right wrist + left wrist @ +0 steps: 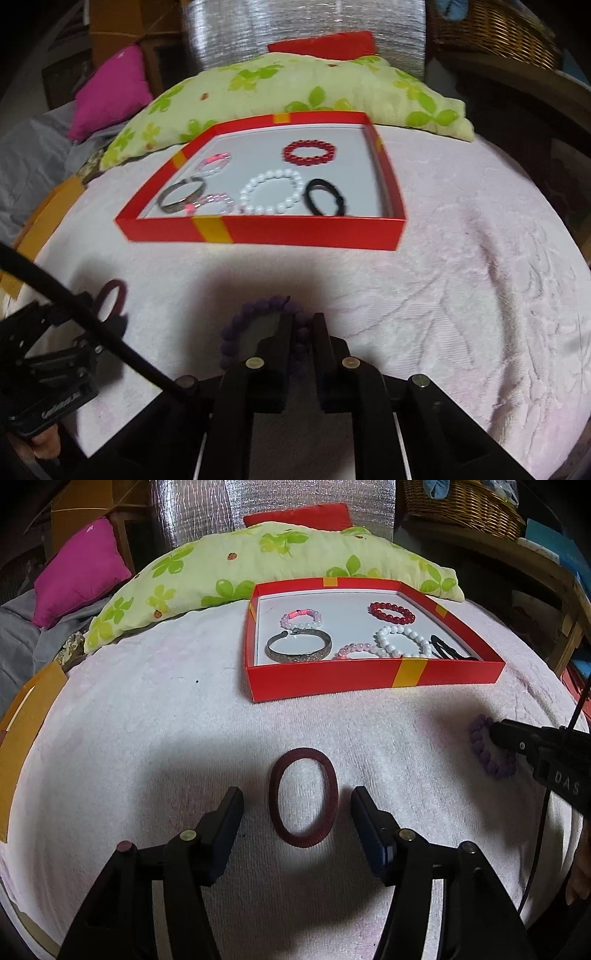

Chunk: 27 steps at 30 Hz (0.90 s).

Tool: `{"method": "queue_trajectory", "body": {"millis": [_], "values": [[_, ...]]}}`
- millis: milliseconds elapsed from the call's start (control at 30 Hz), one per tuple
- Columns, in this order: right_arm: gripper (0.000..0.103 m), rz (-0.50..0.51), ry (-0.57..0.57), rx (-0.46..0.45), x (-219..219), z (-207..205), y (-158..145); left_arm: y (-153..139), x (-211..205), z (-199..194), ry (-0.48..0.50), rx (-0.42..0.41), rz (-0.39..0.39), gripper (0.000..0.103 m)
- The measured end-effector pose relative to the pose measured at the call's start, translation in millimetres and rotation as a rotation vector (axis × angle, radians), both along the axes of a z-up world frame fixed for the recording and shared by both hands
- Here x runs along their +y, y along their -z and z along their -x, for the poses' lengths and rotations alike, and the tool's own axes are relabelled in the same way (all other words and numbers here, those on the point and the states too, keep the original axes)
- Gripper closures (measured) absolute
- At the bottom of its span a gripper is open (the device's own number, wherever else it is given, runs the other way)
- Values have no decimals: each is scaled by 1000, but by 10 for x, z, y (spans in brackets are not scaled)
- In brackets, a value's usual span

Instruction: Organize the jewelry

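A dark red hair tie (303, 797) lies flat on the pale pink towel (147, 738), between the fingers of my open left gripper (297, 803), which hovers around it without touching. My right gripper (303, 323) is shut on one side of a purple bead bracelet (255, 314) that rests on the towel; it shows at the right of the left wrist view (480, 746). The red box (332, 675) lies beyond and holds a silver bangle (299, 648), white bead bracelet (402, 640), red bead bracelet (391, 612), pink bead bracelets and a black hair tie (325, 197).
A green flowered pillow (258, 565) lies behind the box, with a magenta cushion (77, 572) at the far left. A yellow envelope (26, 720) lies at the left edge of the towel. A wicker basket (461, 502) stands at the back right.
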State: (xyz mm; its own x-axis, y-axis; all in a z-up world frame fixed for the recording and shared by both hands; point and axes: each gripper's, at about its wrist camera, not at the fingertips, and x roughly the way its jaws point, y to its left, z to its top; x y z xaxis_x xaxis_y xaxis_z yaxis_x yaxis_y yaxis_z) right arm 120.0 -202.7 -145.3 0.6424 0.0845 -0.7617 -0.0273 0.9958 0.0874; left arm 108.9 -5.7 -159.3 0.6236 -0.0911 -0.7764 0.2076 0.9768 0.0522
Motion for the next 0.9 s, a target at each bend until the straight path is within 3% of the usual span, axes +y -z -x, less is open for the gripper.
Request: {"method": "queue_trajectory", "body": {"millis": [200,267,367,433,500,633,700,767,900], "values": [[92,-38,16,7,-62,-20,8,-1,-8,-2,1,8,8,41],[91,-46,19,9,-70,-21,10,-5,21,-17,8,34,46,39],[90,-68,22,17,-92,-33,15,-16,83,-33,15,72,135,25],[89,-82,22,23,-102,-41,17,-26,107,-30,19,88,177,24],[84,-102,17,30,-111,-45,12,-32,130,-33,24,105,206,23],[58,-197,-20,45,-148,-44,-17,-65,233,-54,13,135,292,22],[57,-191,-22,39,-144,-24,-36,-77,290,-70,5,147,328,22],[57,-184,-26,29,-147,-8,-63,-82,330,-77,-9,149,333,22],[57,-193,-44,-3,-201,28,-135,-100,303,-66,-17,129,244,22]]}}
